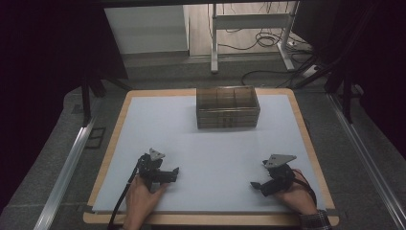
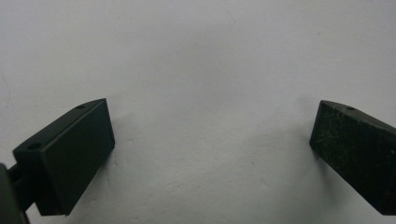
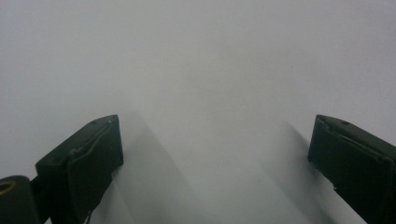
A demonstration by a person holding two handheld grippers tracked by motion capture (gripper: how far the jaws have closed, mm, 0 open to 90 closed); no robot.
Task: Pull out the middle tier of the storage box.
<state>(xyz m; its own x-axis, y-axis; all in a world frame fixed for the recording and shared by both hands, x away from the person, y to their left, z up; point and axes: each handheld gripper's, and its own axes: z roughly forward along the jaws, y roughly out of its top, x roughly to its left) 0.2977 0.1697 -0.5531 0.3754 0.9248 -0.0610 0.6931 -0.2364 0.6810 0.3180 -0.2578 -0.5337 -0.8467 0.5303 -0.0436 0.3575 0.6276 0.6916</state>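
On white mat (image 1: 210,143): left gripper (image 1: 175,172), right gripper (image 1: 254,185), jaws apart, empty; no writing legible.

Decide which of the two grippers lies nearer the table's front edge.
The right gripper, held by the hand with the plaid cuff. It sits lower in the high view than the left gripper, farther from the brown box.

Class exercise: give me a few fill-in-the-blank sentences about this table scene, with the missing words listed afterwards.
1. The clear box stands at the table's ____ edge.
2. The left gripper has its jaws ____.
3. Between the jaws of the right gripper lies ____ but the white mat.

Missing words: far; open; nothing
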